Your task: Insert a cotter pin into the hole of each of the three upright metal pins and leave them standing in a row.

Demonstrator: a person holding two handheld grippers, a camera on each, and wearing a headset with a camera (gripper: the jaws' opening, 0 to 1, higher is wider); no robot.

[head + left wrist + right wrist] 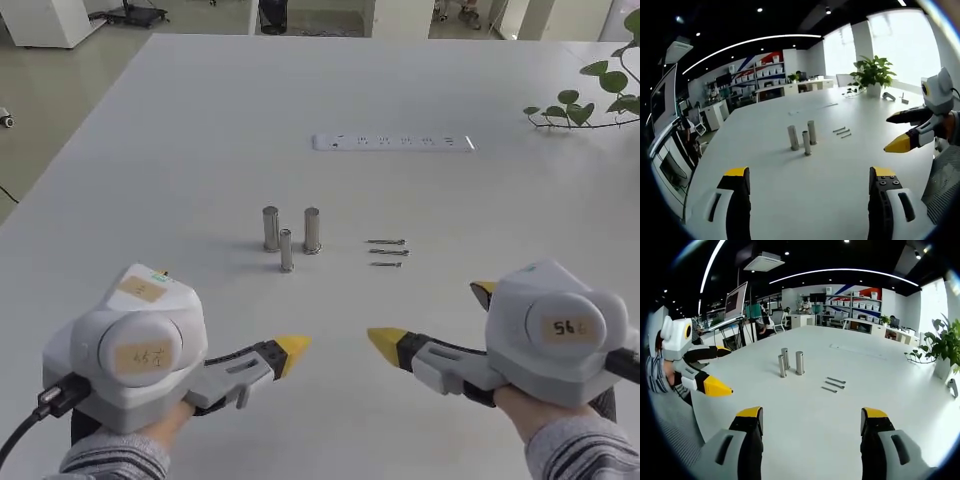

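Three metal pins [286,250] are standing upright mid-desk while both tools are hovering spread.

Two of the pins are standing side by side, and the third is standing just in front of them toward the near edge, so they are making a tight cluster on the white desk [200,150]. Three cotter pins [387,252] are lying flat and parallel near the cluster on its right-edge side, not touching it. The left tool [810,172] and the right tool [812,413] are hovering over the near edge, their yellow-tipped jaws gaping wide and gripping nothing. A power strip [392,142] is lying beyond the pins toward the far edge, and a leafy plant [568,98] is reaching in at the far right corner.
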